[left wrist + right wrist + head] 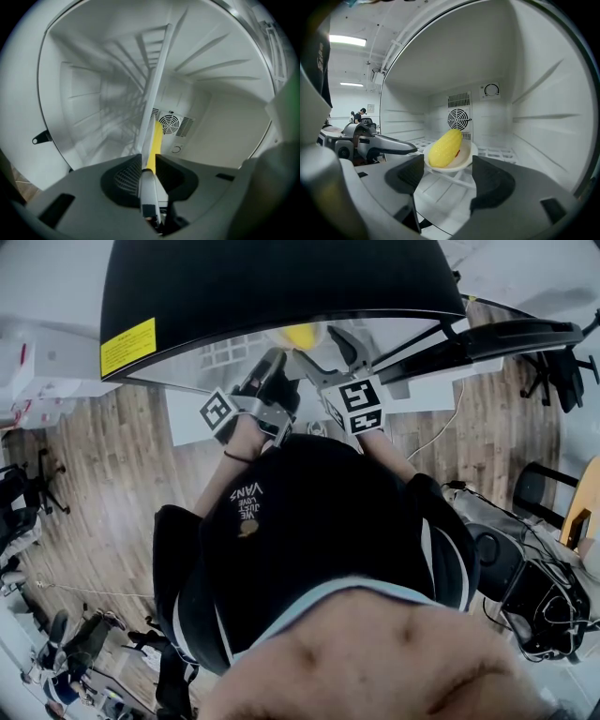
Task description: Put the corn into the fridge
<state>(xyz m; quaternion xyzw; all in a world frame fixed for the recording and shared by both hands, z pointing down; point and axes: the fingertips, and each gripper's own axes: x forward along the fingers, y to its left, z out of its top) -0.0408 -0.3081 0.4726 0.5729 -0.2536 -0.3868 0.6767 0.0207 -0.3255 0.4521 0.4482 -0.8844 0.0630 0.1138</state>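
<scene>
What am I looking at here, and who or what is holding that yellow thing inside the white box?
There is no robot here. A person wears a camera on the head and holds a two-fingered gripper in each hand. The head view looks down over their body. The other two pictures come from cameras riding on the grippers. Both grippers reach into an open fridge. The left gripper has its fingers closed on the rim of a white plate, which its own view shows edge-on. A corn cob lies on that plate. The right gripper has its fingers apart and holds nothing. The plate is ahead of it, above the white shelf.
</scene>
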